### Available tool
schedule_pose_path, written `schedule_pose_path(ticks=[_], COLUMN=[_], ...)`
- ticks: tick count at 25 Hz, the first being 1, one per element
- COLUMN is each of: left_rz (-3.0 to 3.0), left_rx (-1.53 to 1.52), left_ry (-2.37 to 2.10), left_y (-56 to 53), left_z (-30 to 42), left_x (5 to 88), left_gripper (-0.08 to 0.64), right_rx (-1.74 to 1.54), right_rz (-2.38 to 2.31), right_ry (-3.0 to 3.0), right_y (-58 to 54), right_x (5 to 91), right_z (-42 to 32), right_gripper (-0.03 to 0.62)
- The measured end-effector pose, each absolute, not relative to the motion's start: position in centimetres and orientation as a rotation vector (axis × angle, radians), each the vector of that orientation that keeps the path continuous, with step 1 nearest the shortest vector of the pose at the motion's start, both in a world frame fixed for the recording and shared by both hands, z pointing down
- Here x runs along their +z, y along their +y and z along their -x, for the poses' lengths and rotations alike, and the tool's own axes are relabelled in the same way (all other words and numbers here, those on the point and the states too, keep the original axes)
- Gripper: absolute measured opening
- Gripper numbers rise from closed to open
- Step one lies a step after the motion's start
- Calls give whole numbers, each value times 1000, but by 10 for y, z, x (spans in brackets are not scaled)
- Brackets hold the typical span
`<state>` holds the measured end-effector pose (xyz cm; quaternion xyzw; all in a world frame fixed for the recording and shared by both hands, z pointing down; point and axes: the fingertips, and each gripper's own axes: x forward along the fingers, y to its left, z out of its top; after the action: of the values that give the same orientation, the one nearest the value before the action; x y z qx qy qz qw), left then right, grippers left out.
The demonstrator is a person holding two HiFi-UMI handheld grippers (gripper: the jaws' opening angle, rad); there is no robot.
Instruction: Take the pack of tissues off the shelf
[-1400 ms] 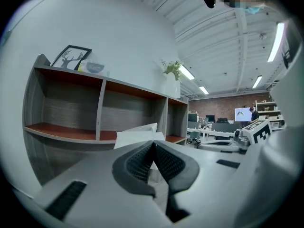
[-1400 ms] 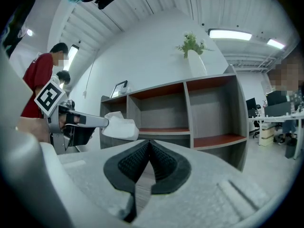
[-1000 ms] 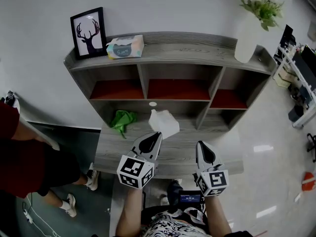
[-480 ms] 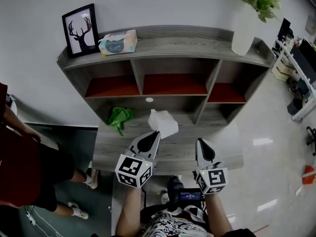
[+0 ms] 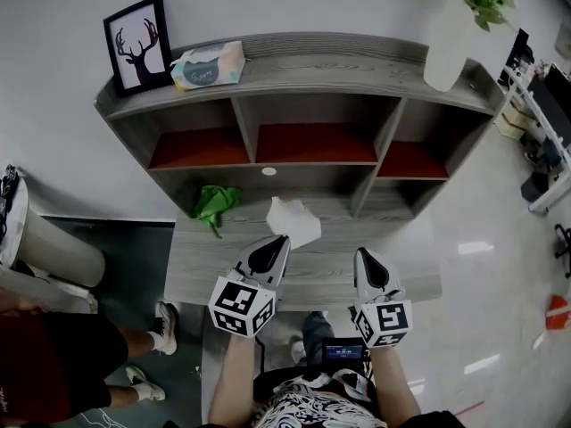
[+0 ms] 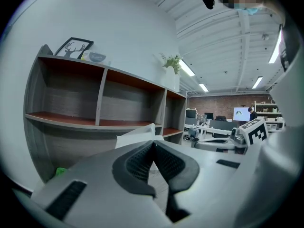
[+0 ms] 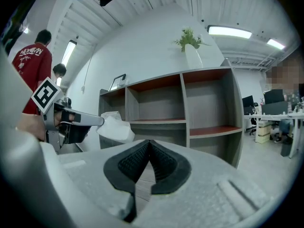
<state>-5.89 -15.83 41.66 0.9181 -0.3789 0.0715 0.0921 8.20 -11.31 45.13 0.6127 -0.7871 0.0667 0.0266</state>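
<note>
**Left gripper.** The left gripper (image 5: pixel 281 240) is fully closed. Its jaws meet at the tips and pinch the edge of a white sheet (image 5: pixel 293 221), which stands crumpled just beyond the tips, above the tabletop (image 5: pixel 397 270). The sheet appears to be a loose tissue, but its folds are too indistinct in every view to confirm this.

**Right gripper.** The right gripper (image 5: pixel 364 256) is also closed, with the pads together and nothing between them. It is held level beside the left gripper, over the near edge of the tabletop.

**Task object.** The pack of tissues (image 5: pixel 208 65) lies flat on the top board of the shelf (image 5: pixel 357 65), toward its left end. It sits just beside a framed deer picture (image 5: pixel 138 43) that leans on the wall. Both grippers are well apart from it, with the open compartments between.

**Other items.** A white vase with greenery (image 5: pixel 448 47) stands at the right end of the top board. A green cloth (image 5: pixel 212 204) lies in the lower left bay.

**Progress.**
- Done: nothing that concerns the pack, which has not been touched.
- Remaining: free a gripper, raise it to the top board, open it across the pack, close on the pack and lift it clear of the picture.
</note>
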Motion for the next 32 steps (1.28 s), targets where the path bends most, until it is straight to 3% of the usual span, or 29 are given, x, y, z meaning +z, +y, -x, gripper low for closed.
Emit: schedule_pose_path(ticks=[32], left_rz=[-2576], left_rx=[391], left_ry=[-1062], left_y=[-161], left_z=[55], left_x=[538], left_gripper=[6], right_rx=[424], right_rz=[-1822], right_ry=[-2279], right_y=[-119], right_x=[550], right_z=[-107], right_gripper=[4])
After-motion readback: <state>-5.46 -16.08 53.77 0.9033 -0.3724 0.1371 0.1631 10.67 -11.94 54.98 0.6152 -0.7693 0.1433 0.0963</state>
